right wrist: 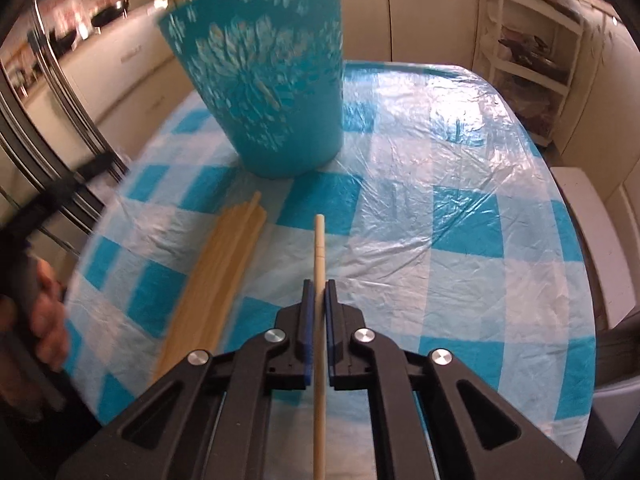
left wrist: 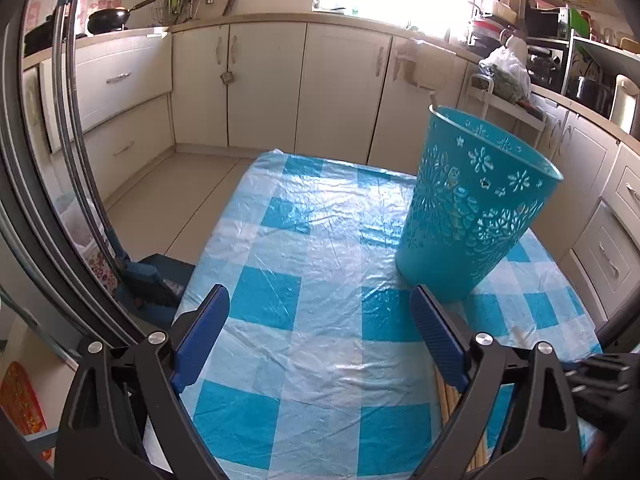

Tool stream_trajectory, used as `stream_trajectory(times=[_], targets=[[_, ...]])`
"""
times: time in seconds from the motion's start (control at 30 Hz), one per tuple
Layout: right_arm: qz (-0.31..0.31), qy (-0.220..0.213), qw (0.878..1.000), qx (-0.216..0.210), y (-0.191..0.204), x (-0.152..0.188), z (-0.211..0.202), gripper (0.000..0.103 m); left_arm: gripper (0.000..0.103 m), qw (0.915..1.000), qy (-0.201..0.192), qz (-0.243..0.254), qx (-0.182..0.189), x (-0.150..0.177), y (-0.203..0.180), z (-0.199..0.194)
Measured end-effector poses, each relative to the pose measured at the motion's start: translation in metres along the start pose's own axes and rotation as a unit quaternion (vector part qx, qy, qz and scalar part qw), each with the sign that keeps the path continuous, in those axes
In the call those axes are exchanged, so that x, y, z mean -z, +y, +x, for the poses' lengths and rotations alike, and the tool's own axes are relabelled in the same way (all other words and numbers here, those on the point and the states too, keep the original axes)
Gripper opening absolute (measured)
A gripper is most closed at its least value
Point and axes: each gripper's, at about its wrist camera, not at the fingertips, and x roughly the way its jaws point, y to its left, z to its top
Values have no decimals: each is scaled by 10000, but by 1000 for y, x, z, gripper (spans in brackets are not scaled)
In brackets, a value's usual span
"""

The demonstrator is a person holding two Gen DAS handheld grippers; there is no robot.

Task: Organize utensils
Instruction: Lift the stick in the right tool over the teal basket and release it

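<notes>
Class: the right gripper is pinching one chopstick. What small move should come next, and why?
Probably lift the chopstick towards the teal basket. The right gripper is shut on it, the basket stands upright just beyond, and the other chopsticks lie loose on the table.

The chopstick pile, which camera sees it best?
The right wrist view: the chopstick pile lies in full length on the tablecloth, left of the right gripper. The left wrist view catches only a sliver behind a finger.

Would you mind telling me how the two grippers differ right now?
The left gripper is open with nothing between its fingers; the right gripper is shut on a single chopstick. The left faces the teal basket; the right points beside the chopstick pile. Both have blue pads.
</notes>
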Motion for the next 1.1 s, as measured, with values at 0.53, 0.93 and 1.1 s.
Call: stream_trajectory(times=[0.53, 0.93, 1.1], targets=[[961, -3308, 9285, -1388, 8, -124, -149, 6, 90, 9975, 446, -532, 97, 27, 10, 20], [979, -4006, 9106, -284, 32, -179, -84, 6, 90, 9948, 431, -880, 278, 31, 22, 22], [871, -3669, 9261, -115, 29, -168, -58, 6, 90, 9947, 439, -881, 299, 31, 24, 24]])
